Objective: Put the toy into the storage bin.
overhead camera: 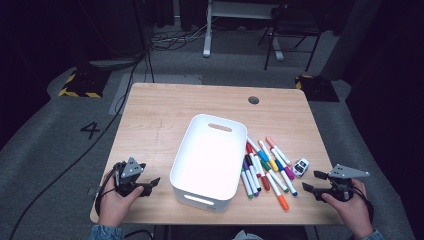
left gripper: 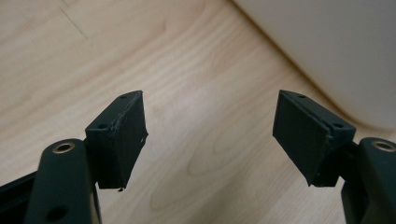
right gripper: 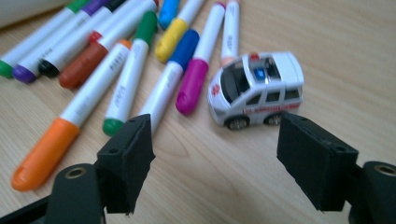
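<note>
Markers (right gripper: 126, 70) lie fanned on the table (overhead camera: 160, 125) just ahead of my right gripper (right gripper: 215, 154), with the toy ambulance (right gripper: 257, 88) beside their caps, a little beyond my right-hand jaw. That gripper's jaws stand apart with nothing between them. My left gripper (left gripper: 210, 130) also gapes over bare wood, near the white bin (overhead camera: 210, 155), which sits between my two hands. I cannot tell what the bin holds; its inside glares white.
</note>
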